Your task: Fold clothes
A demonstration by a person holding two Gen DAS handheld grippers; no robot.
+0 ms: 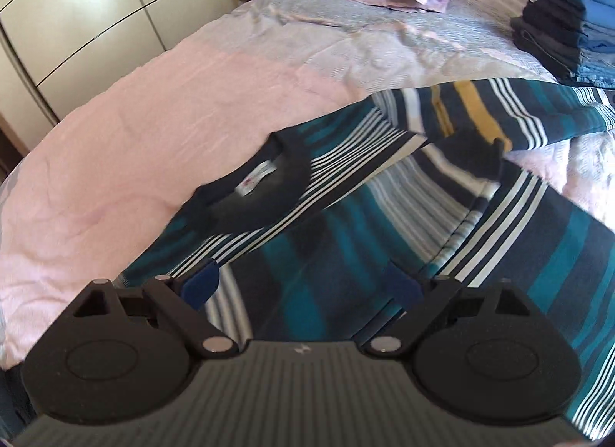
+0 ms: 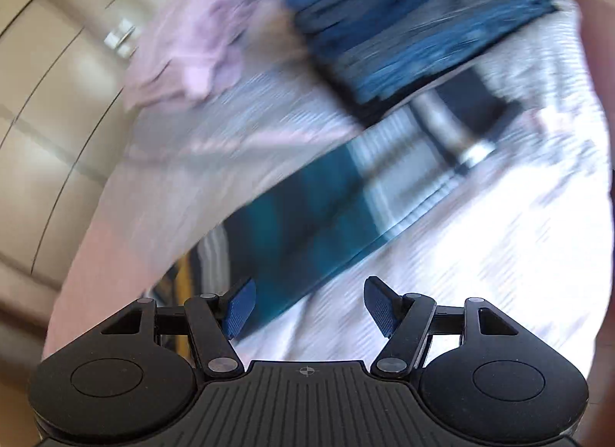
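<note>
The striped shirt [image 1: 346,197] lies spread on the bed [image 1: 134,139], directly under and ahead of the left hand-held gripper [image 1: 303,289]. Its dark collar [image 1: 246,193] with the white label sits ahead and slightly left of that gripper's fingers. The shirt's long axis seems to run from lower left to upper right, with a sleeve [image 1: 519,116] reaching far right toward the stack of folded blue clothes [image 1: 561,20]. The left gripper's jaws stand wide apart with striped cloth beneath the gap; whether the pads touch it I cannot tell, but nothing looks pinched.

In the blurred right wrist view, the right hand-held gripper [image 2: 307,308] is open and empty. The teal sleeve's edge runs from its left finger [image 2: 240,308] diagonally away to the upper right. The left gripper looks nearer the collar, the right nearer the sleeve.
</note>
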